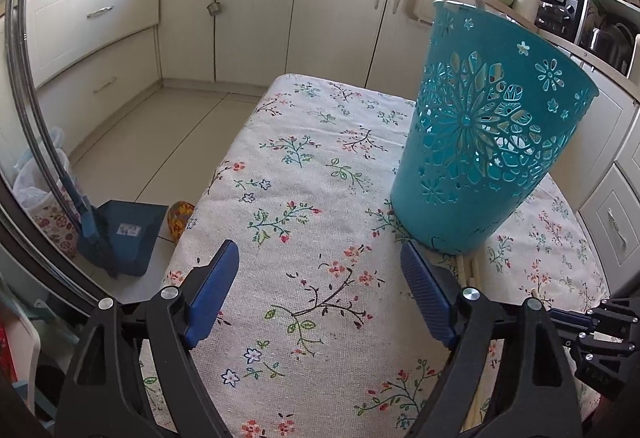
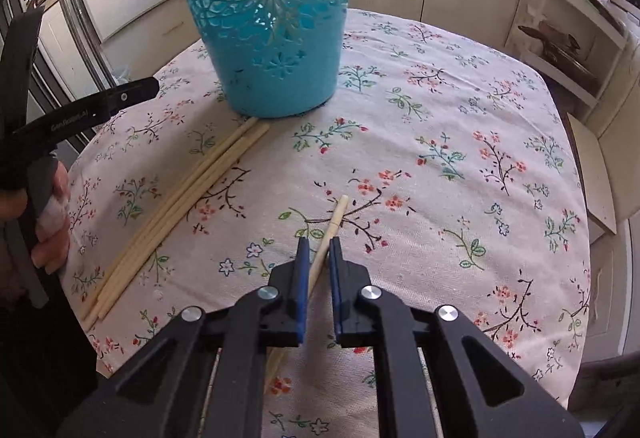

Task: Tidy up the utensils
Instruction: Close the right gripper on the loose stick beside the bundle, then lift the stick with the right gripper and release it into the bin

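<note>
Chopstick (image 2: pixel 329 238), single, pale wood, sits between the blue pads of the right gripper (image 2: pixel 319 244), jaws narrowed onto it; its tip pokes out past the pads toward the teal basket (image 2: pixel 262 49), well short of it, over the floral cloth. Whether the far tip rests on the cloth or is lifted, cannot tell. Bundle of loose chopsticks (image 2: pixel 176 213) lies flat on the worktop (image 2: pixel 460 117), one end touching or just at the basket's base, running diagonally away from it to the left of the held one. Basket stands upright on the cloth, perforated flower-pattern walls; a couple of pale stick ends (image 1: pixel 478 2) show above its rim in the left wrist view, contents otherwise hard to see. Left gripper (image 1: pixel 320 292) is wide apart, nothing between its pads, hovering over bare cloth just left of the basket's base.

Right wrist view only: the held chopstick, full length of the bundle, a hand (image 2: pixel 50 222) on the left gripper's handle. Left wrist view only: basket rim, a blue dustpan (image 1: pixel 120 234) on the floor beside the worktop.
</note>
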A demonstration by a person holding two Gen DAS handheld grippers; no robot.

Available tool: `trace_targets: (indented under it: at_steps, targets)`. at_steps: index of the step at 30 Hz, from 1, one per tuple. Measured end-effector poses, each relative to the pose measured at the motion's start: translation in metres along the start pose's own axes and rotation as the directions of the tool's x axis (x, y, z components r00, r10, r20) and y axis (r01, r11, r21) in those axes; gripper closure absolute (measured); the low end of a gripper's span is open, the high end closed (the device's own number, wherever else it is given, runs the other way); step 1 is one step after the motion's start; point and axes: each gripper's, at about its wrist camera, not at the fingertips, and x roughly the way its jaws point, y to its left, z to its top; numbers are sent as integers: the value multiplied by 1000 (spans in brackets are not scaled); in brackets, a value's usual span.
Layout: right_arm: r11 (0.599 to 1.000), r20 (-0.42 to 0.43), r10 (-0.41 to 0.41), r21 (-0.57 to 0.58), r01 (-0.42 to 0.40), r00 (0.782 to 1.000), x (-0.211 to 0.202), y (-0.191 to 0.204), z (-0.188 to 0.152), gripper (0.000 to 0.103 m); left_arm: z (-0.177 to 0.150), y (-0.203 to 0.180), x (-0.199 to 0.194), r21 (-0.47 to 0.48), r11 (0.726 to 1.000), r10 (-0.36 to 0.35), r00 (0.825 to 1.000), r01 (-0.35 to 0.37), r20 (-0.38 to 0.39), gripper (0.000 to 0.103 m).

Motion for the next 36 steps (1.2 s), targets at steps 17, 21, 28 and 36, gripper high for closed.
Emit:
trace_targets:
  at_steps: [17, 21, 28, 36]
  targets:
    - [936, 164, 182, 273, -222, 970, -37, -22, -18, 97, -5, -4, -4, 21, 1000, -10, 1000, 10, 0, 22]
    - [889, 308, 240, 311, -336, 920, -73, -36, -9, 97, -5, -9, -4, 42, 999, -4, 1000, 4, -4, 21]
    - [855, 530, 285, 236, -462, 799, -132, -34, 41, 97, -6, -11, -3, 53, 999, 2, 1000, -1, -10, 20]
    - [884, 740, 150, 197, -424, 656, -166, -23, 140, 97, -6, -10, -3, 49, 999, 0, 1000, 0, -7, 20]
